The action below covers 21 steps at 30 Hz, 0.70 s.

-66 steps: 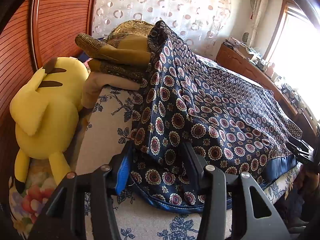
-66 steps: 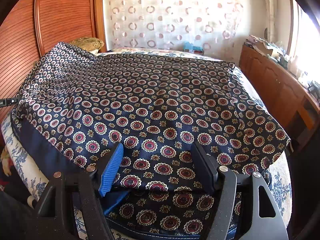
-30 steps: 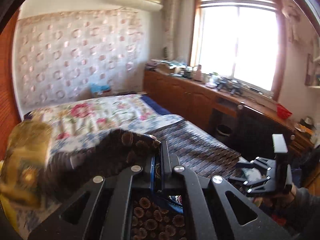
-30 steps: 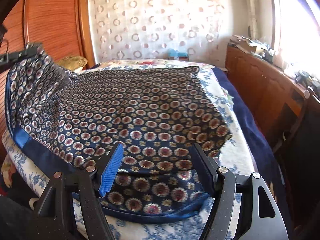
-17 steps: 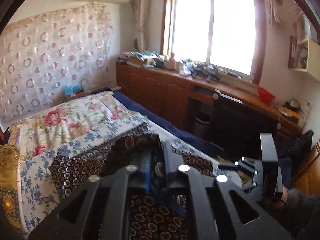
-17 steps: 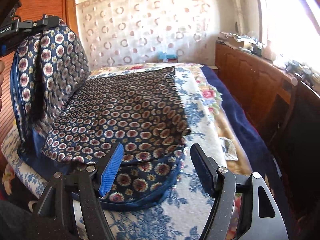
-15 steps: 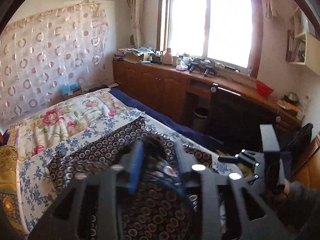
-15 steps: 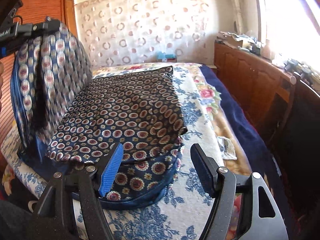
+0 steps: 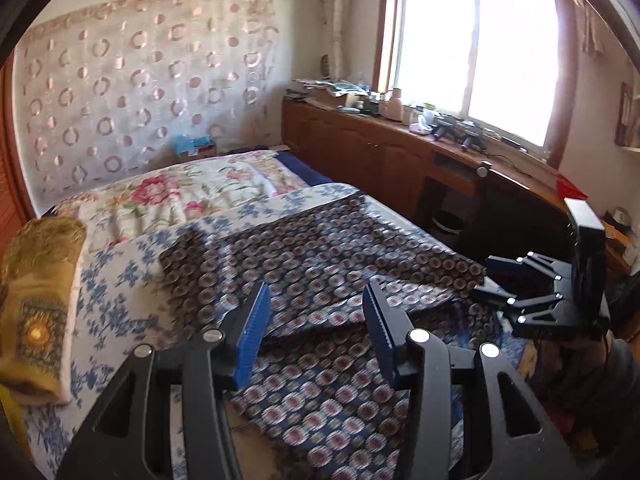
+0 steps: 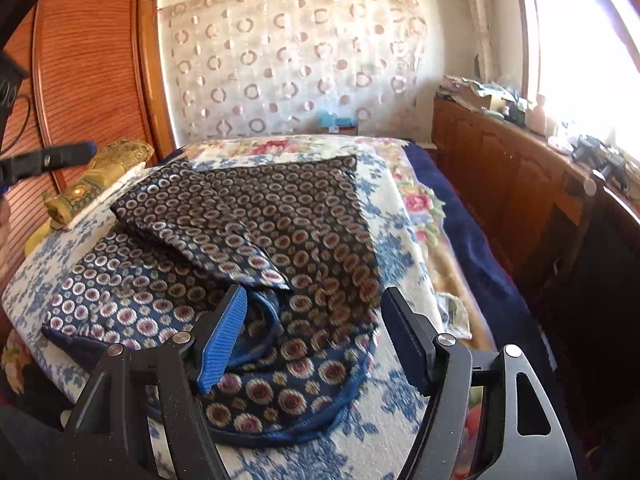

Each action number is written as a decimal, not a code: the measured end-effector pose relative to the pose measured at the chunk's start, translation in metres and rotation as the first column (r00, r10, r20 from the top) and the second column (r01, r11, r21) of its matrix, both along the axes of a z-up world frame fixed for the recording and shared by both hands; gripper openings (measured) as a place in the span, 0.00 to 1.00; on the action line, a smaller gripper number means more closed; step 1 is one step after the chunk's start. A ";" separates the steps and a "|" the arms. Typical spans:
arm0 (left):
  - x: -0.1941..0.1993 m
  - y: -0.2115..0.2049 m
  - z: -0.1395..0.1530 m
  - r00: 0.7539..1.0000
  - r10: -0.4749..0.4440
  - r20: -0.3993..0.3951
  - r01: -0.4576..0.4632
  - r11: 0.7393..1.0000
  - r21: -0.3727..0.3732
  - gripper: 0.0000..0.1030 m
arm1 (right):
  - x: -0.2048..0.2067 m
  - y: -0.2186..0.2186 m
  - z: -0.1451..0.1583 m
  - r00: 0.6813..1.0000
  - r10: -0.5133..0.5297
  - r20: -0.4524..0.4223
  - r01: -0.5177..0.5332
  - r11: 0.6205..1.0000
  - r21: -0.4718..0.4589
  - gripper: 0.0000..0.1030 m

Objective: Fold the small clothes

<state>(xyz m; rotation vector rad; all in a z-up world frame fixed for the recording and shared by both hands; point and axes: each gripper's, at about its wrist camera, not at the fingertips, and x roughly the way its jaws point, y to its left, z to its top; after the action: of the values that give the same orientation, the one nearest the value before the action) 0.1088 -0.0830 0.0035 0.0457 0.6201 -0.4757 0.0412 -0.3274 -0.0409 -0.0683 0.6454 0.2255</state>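
Note:
A dark blue garment [image 9: 320, 256] with round red-and-cream motifs lies folded over on the floral bed cover [image 9: 120, 272]. In the right wrist view the garment [image 10: 256, 216] shows its turned-over flap and its blue hem near me. My left gripper [image 9: 316, 314] hovers over the folded cloth, its jaws opening, with nothing pinched between the blue pads. My right gripper [image 10: 316, 322] stands open above the near hem, gripping nothing. In the left wrist view the right gripper [image 9: 486, 278] sits at the bed's right side.
A gold embroidered cushion [image 9: 36, 280] lies along the bed's left side, beside a slatted wooden wardrobe [image 10: 88, 72]. A long wooden cabinet [image 9: 400, 160] with clutter on top runs under the window on the right. A patterned curtain covers the far wall.
My left gripper, shut on the garment's edge, swung it up and across the bed, then opened and let go. The cloth now lies folded over. The right gripper hardly moved.

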 end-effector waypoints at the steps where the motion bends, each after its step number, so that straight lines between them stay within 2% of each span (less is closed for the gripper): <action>1: -0.001 0.006 -0.002 1.000 0.015 -0.001 -0.015 1.000 0.000 0.45 | 0.001 0.005 0.001 1.000 0.011 0.001 -0.011 1.000 -0.007 0.69; 11: -0.024 0.081 -0.021 0.985 0.170 -0.017 -0.170 0.985 -0.002 0.45 | 0.038 0.073 0.007 0.988 0.156 -0.021 -0.157 0.986 -0.055 0.69; 16: -0.029 0.108 -0.032 0.975 0.219 -0.041 -0.220 0.975 -0.012 0.45 | 0.061 0.119 0.007 0.963 0.264 -0.051 -0.267 0.960 -0.081 0.69; 21: -0.030 0.124 -0.042 0.966 0.251 -0.060 -0.252 0.967 -0.024 0.45 | 0.081 0.160 0.001 0.927 0.361 -0.101 -0.369 0.927 -0.067 0.69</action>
<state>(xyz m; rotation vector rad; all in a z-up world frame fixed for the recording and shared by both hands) 0.0792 0.0410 -0.0384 -0.0763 0.6639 -0.2409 0.1222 -0.1677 -0.0399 -0.2637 0.7267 0.5645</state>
